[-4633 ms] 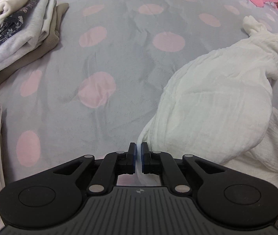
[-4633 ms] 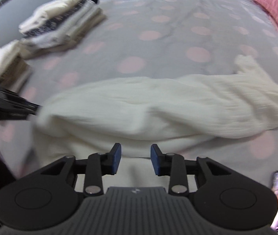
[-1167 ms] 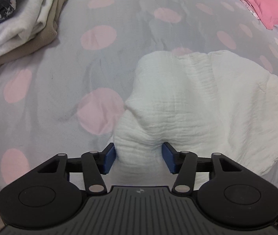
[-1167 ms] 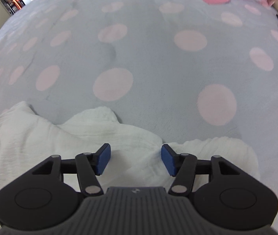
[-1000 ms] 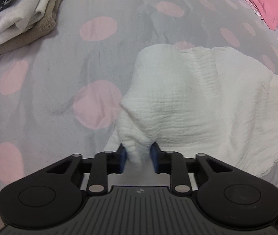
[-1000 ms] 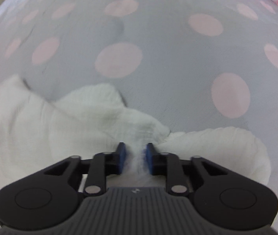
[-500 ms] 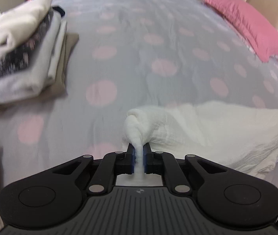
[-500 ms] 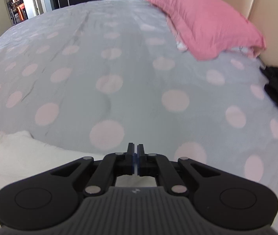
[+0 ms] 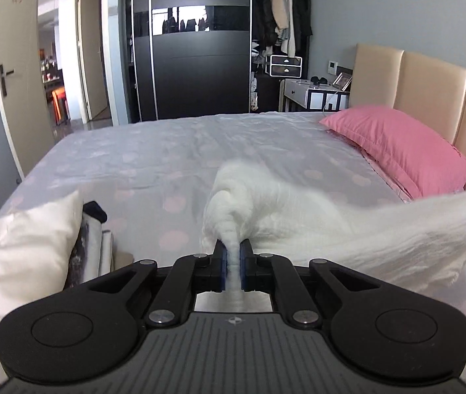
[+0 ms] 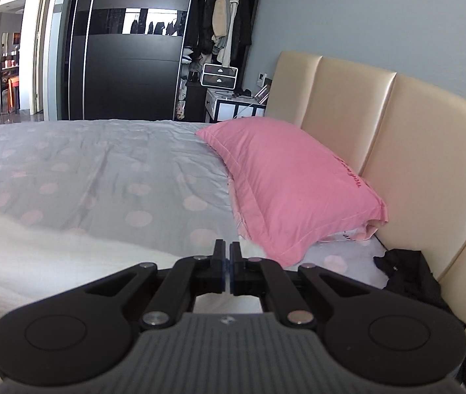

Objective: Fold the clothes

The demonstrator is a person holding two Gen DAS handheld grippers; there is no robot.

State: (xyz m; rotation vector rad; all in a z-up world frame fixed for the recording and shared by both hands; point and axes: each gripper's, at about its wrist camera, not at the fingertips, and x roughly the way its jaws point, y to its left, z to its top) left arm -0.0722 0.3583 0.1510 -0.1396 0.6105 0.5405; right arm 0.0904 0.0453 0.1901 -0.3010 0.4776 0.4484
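Since a second ago both my grippers have risen from close over the bed, and the views now take in the room, wardrobe (image 9: 200, 49) and headboard (image 10: 381, 151). My left gripper (image 9: 232, 264) is closed tight on a bunched wad of the white garment (image 9: 331, 229), which stands up between the pads and trails away to the right, lifted above the dotted bedsheet (image 9: 167, 157). Its far end runs out of frame at the right edge and is blurred. My right gripper (image 10: 227, 264) is closed to a hairline; white cloth shows just behind and below the tips, but whether any lies between the pads I cannot tell. The garment's bulk lies at lower left in that view, overexposed. A stack of folded clothes (image 9: 26, 249) sits at left, cut off by the frame. A pink pillow (image 10: 292, 184) rests against the headboard.
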